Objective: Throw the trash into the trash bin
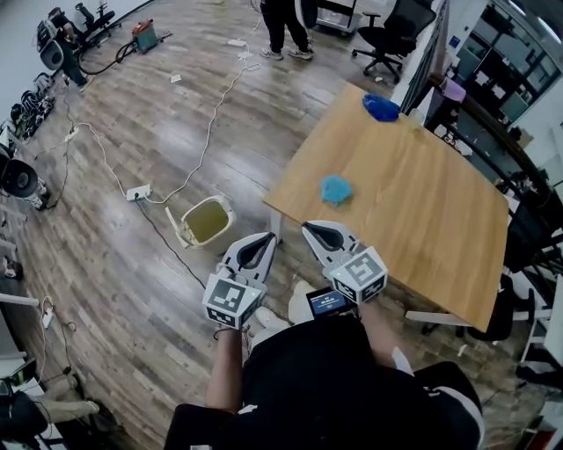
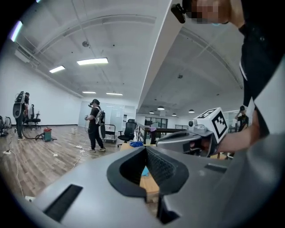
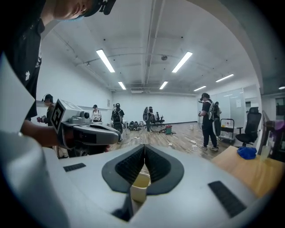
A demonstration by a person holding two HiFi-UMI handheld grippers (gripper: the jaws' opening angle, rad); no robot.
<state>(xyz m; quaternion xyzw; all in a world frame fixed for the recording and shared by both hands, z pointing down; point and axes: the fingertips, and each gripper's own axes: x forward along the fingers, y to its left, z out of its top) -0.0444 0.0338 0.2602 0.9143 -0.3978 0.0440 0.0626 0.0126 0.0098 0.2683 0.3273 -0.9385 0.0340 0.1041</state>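
Two pieces of blue trash lie on the wooden table point(image 1: 422, 220): a crumpled one point(image 1: 336, 189) near the table's left edge and a larger one point(image 1: 381, 107) at the far corner. On the floor to the left of the table stands the open cream trash bin point(image 1: 208, 220). My left gripper point(image 1: 264, 237) and right gripper point(image 1: 318, 227) are side by side just short of the table's near corner, both shut with nothing in them. In the right gripper view the bin point(image 3: 139, 180) shows below the closed jaws point(image 3: 144, 149). In the left gripper view the jaws point(image 2: 145, 151) meet at the tips.
White cables and a power strip point(image 1: 138, 192) run over the wooden floor beyond the bin. A person point(image 1: 286, 26) stands at the far side of the room near an office chair point(image 1: 396, 31). More people and gear point(image 3: 151, 118) stand at the back wall.
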